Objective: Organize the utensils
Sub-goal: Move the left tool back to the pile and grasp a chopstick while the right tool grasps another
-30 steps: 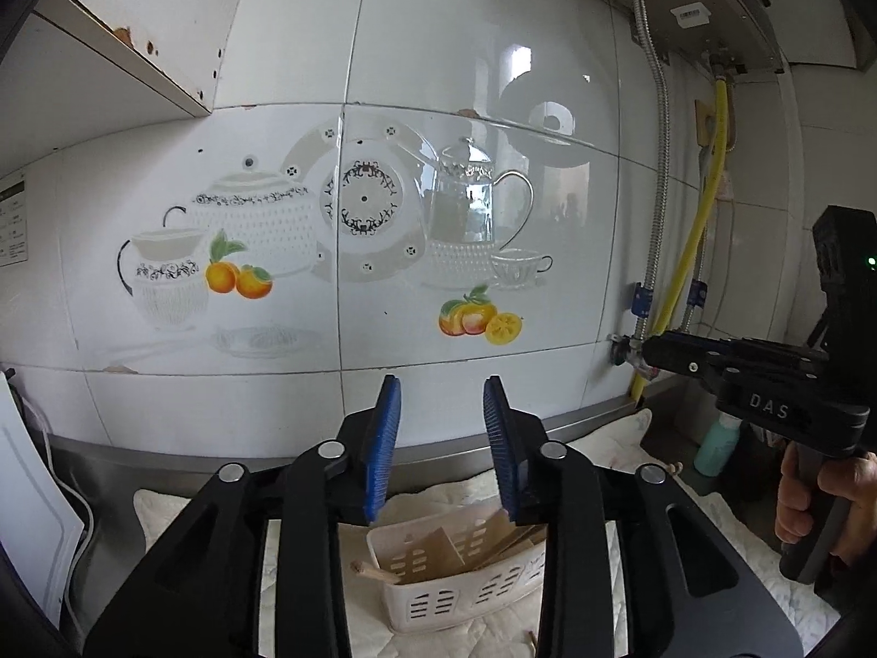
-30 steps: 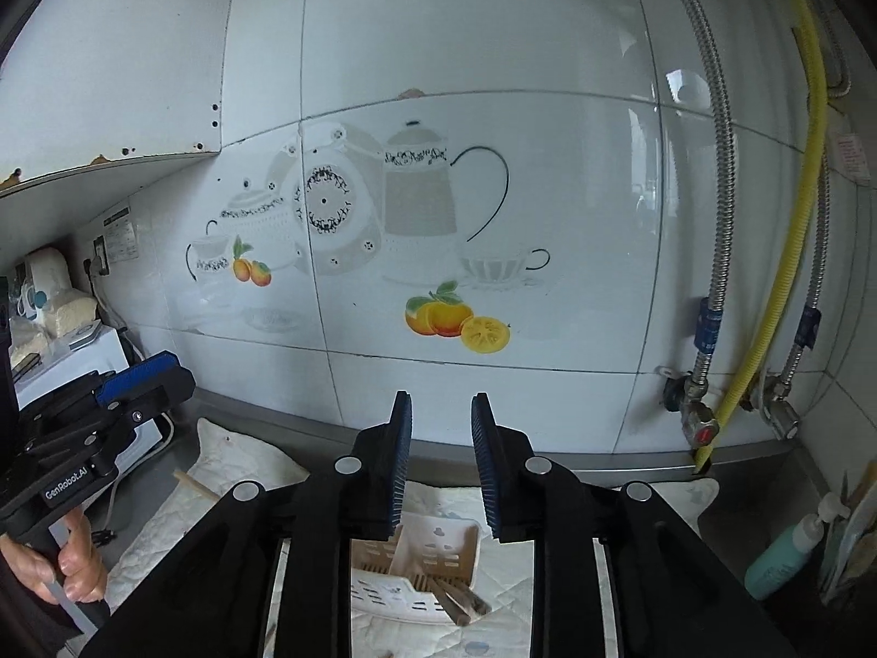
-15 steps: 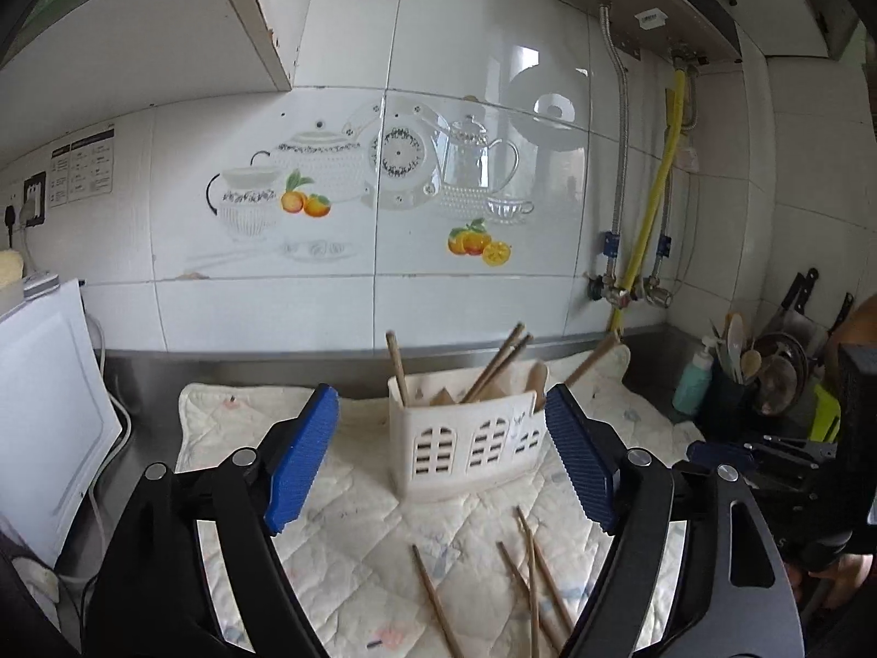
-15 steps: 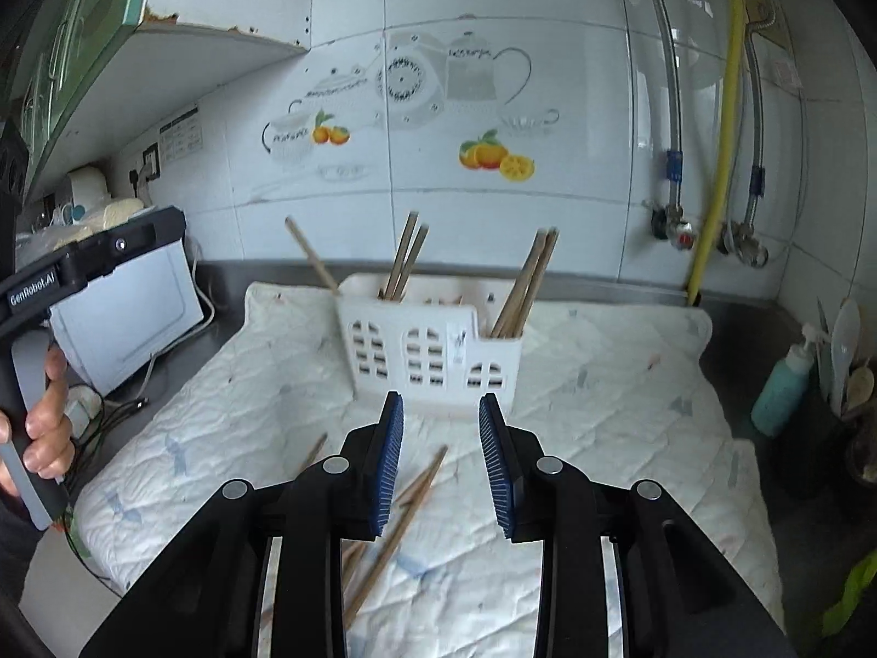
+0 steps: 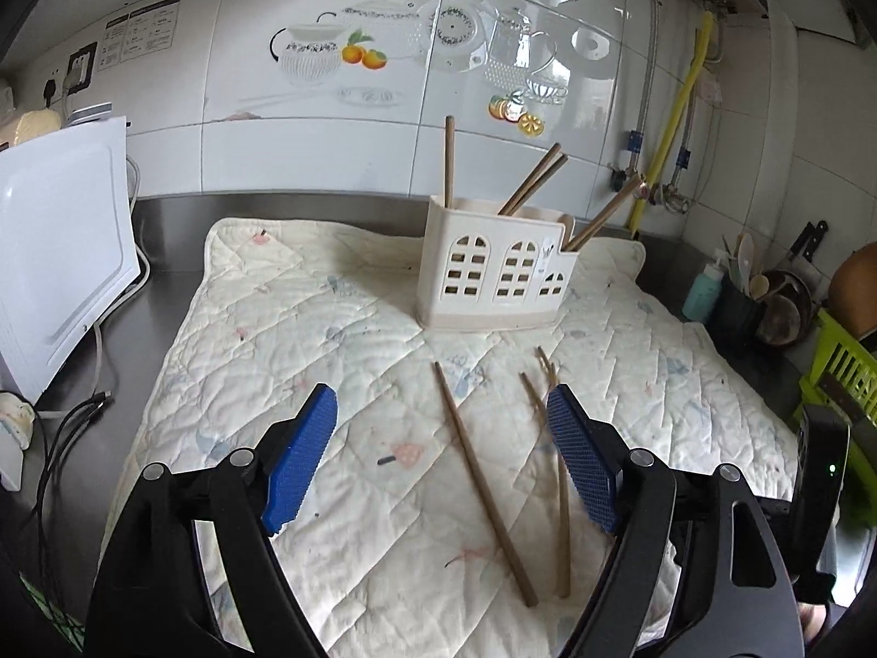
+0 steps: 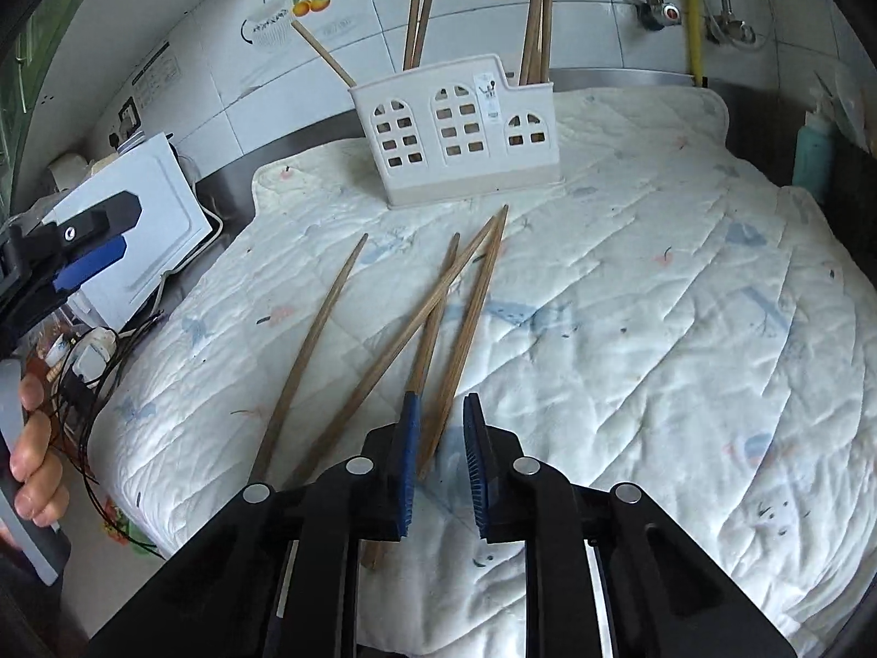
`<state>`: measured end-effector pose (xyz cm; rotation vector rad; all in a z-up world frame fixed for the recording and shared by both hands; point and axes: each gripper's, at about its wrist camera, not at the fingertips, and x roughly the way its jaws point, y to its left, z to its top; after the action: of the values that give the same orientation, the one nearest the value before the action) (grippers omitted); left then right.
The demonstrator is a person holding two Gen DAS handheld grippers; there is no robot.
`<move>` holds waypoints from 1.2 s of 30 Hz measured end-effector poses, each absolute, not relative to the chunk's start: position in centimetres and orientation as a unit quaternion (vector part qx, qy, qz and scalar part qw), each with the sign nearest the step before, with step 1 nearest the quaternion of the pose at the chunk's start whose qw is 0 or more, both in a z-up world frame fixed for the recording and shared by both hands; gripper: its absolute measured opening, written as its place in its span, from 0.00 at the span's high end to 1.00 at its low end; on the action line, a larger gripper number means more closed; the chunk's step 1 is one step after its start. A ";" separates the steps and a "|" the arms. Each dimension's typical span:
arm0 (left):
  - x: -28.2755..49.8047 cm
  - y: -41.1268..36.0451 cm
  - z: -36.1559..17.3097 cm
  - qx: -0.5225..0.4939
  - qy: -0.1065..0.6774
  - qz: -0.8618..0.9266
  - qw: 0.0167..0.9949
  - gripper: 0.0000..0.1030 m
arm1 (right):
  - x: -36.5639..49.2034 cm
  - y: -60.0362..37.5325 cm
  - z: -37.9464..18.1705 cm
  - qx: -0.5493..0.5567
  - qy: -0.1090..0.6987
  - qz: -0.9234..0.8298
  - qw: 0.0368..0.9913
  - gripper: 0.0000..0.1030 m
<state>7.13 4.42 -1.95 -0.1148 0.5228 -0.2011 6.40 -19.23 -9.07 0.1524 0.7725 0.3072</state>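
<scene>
A white plastic utensil holder (image 5: 496,274) stands on a quilted white mat (image 5: 329,373), with several wooden chopsticks upright in it; it also shows in the right wrist view (image 6: 457,131). Several loose chopsticks (image 6: 427,318) lie on the mat in front of it, and they also show in the left wrist view (image 5: 482,471). My left gripper (image 5: 441,455) is wide open and empty above the near mat. My right gripper (image 6: 443,463) is slightly open, low over the near ends of the loose chopsticks, with one chopstick end between its jaws, not clamped.
A white appliance (image 5: 55,252) with cables stands left of the mat. A teal bottle (image 5: 701,290), dark utensil pot and green basket (image 5: 844,378) are at the right. Tiled wall with pipes (image 5: 674,126) is behind.
Both grippers tilted down from the wall toward the mat and moved back. The left gripper opened wide. The right gripper descended close over the loose chopsticks.
</scene>
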 end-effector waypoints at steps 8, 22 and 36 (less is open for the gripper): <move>5.5 5.5 -5.3 -0.061 0.290 -0.105 0.949 0.24 | 7.5 -18.0 -10.4 0.079 0.398 0.125 0.905 0.91; 4.5 2.5 -7.6 -0.038 0.317 -0.167 0.933 0.24 | 7.4 -17.8 -10.5 0.036 0.390 0.104 0.914 0.94; 5.3 -3.3 -10.4 -0.011 0.344 -0.232 0.910 0.64 | 5.7 -22.0 -10.6 0.040 0.374 0.083 0.923 0.94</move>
<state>5.26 -3.27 -10.35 -0.0234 0.7091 -0.4779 5.65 -22.01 -10.64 0.0813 0.7687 0.1707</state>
